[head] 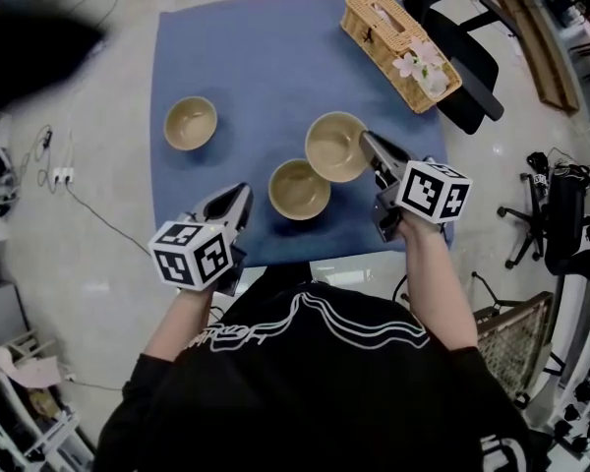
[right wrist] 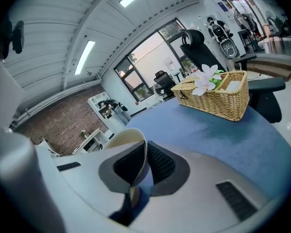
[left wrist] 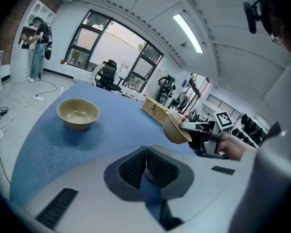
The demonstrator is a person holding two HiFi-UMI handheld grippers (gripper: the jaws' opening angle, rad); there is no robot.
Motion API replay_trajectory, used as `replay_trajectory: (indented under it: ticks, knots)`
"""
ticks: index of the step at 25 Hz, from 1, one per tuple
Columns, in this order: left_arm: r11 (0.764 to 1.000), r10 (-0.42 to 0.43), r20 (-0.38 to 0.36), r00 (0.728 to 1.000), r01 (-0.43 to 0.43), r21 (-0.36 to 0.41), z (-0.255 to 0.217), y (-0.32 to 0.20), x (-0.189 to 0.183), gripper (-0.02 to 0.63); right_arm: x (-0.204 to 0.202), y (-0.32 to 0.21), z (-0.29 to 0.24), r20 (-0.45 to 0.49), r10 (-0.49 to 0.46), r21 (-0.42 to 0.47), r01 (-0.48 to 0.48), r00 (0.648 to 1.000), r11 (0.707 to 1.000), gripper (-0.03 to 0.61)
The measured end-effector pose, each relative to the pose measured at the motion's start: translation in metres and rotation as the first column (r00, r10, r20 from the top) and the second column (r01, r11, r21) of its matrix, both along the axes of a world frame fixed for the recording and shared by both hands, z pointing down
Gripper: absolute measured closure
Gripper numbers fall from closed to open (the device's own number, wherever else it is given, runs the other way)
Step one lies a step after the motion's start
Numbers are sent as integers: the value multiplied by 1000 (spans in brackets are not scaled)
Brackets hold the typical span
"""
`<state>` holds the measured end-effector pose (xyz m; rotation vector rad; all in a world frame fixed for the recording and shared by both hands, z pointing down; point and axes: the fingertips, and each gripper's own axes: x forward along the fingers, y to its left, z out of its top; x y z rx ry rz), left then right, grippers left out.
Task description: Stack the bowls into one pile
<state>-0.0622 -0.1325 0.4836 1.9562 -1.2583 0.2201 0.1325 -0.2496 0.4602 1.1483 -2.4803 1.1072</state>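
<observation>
Well, the right gripper (right wrist: pixel 145 154) has its jaws pinched tight on the thin rim of a tan bowl (right wrist: pixel 128 142), so the bowl's wall stands right between them. In the left gripper view that bowl hangs tilted in the air, up off the blue cloth (head: pixel 265 57). From above it is just beside a second bowl (head: pixel 299 189), which sits on the cloth near the front edge (I can't tell from up there whether the two rims touch). A third bowl (head: pixel 190 123) sits by itself farther left, well apart from the other two. The left gripper (head: pixel 238 201) has its jaws pressed together with nothing in them, and it hangs over the front edge of the cloth, left of the second bowl. At the far right corner a wicker basket (head: pixel 398 35) rests on the cloth with a pale flower (head: pixel 413 62) on it.
</observation>
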Motion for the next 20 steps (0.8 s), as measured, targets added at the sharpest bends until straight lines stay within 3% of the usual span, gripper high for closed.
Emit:
replay_trajectory:
  ticks: [20]
  knots:
    - [996, -92, -12, 996, 91, -12, 8, 68, -12, 589, -42, 64, 26, -53, -152, -27, 150, 987, 988, 535]
